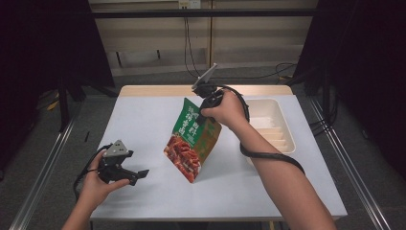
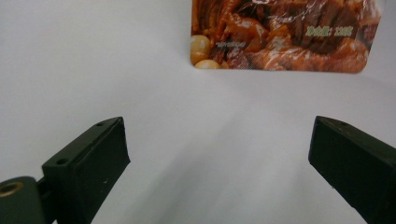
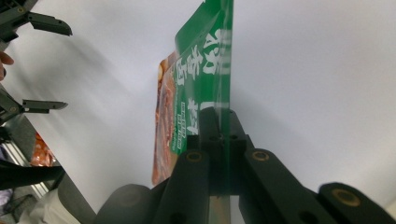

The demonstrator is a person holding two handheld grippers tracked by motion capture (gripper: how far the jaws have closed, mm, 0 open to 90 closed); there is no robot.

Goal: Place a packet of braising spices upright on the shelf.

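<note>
Jaws of my right gripper (image 3: 219, 135) are clamped on the green top edge of the food pouch (image 1: 192, 139), the thin seal pinched flat between the two black pads in the right gripper view. From the high view, my right gripper (image 1: 207, 103) sits at the pouch's upper corner, held up off the white table (image 1: 143, 120), and the pouch hangs tilted from it, green band with white lettering on top, the red-brown meat picture toward the bottom. Its lowest corner is close to the tabletop; I cannot tell whether it touches.

My left gripper (image 1: 131, 173) is near the table's front left, well apart from the pouch, jaws spread wide with nothing between them. In the left gripper view I look along those two black jaws at bare white surface, with the pouch's (image 2: 285, 35) lower printed part straight ahead, farther off.

Beyond my right hand (image 1: 229, 111), a white tray (image 1: 282, 127) with ribbed dividers lies along the table's right side. The gripper cable (image 1: 273, 155) loops over my right forearm.
</note>
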